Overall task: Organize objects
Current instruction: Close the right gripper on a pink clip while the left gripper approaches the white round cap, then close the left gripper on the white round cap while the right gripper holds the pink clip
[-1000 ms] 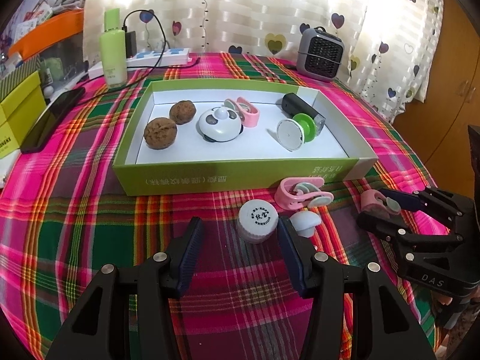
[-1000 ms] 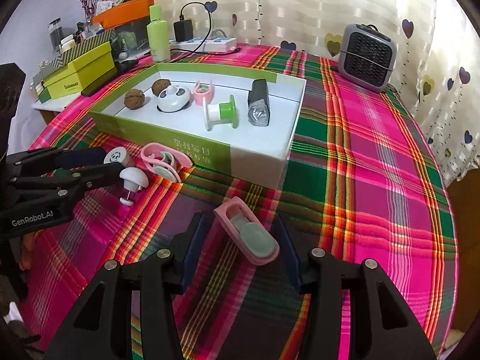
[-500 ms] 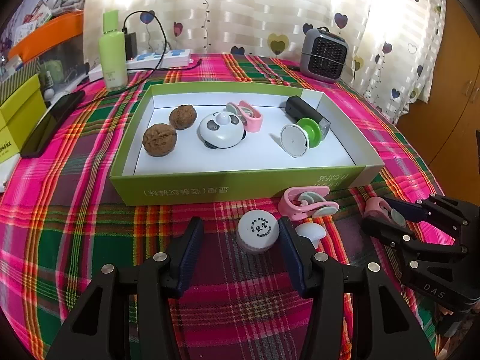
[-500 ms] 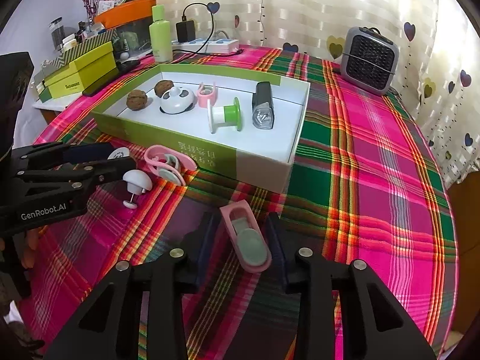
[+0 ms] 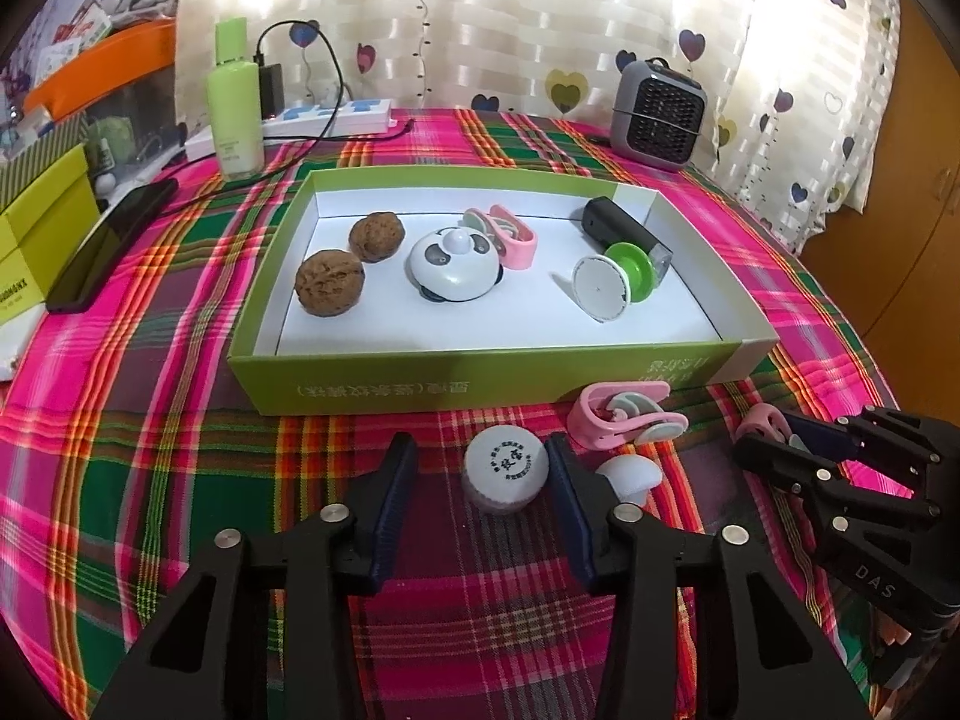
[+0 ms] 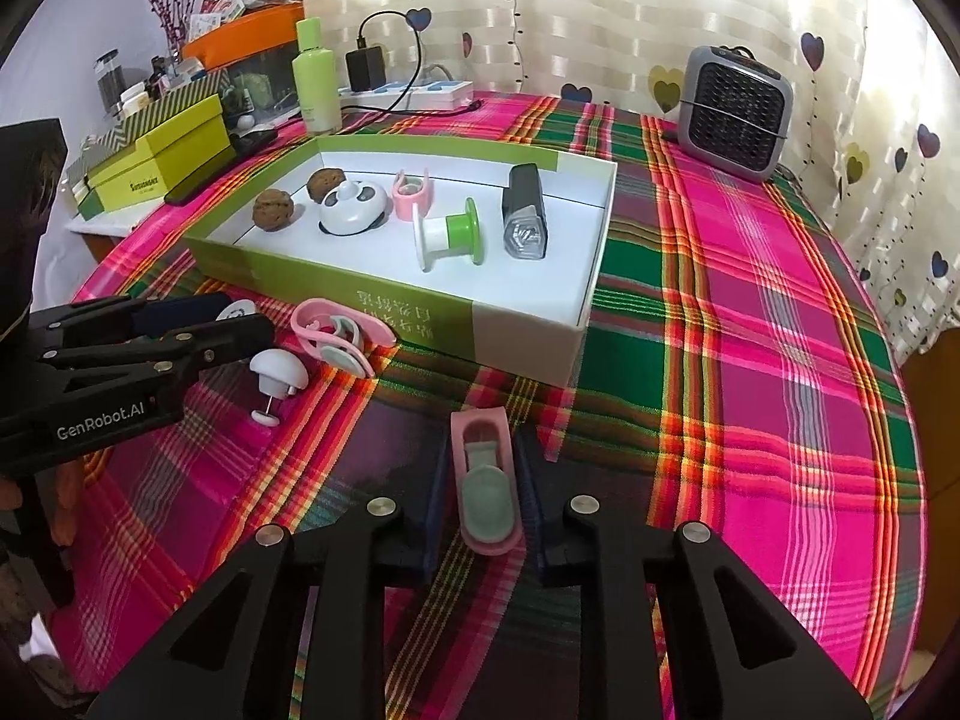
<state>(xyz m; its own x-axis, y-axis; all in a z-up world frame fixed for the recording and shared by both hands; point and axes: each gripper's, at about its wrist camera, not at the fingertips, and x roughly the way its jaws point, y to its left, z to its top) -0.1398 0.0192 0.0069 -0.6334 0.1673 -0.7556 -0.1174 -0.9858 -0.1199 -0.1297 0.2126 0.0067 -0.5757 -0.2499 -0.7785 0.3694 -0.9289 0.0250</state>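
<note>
A white bottle cap [image 5: 505, 471] stands on the plaid cloth between the fingers of my left gripper [image 5: 480, 462]. Its jaws are closing; the right pad touches the cap, the left pad stands apart from it. My right gripper [image 6: 485, 450] is closing, pads pressed on a pink clip with a grey-green insert [image 6: 486, 492] that lies on the cloth. Between the grippers lie a second pink clip [image 5: 624, 420] and a white mushroom-shaped knob [image 5: 630, 477]. Behind them sits the green box [image 5: 480, 387], holding two walnuts [image 5: 329, 283], a panda toy [image 5: 454, 264], a pink clip, a green spool [image 5: 609, 279] and a black device.
A grey heater [image 5: 660, 114] stands at the back right. A green bottle [image 5: 234, 114], a power strip [image 5: 336, 117] with a charger and a dark phone [image 5: 114, 243] are at the back left. Yellow-green boxes [image 6: 162, 162] sit beyond the table's left edge.
My right jaws have closed onto the pink clip, which turned from slanted to straight between them. My left jaws have narrowed around the white cap. Neither hand has shifted.
</note>
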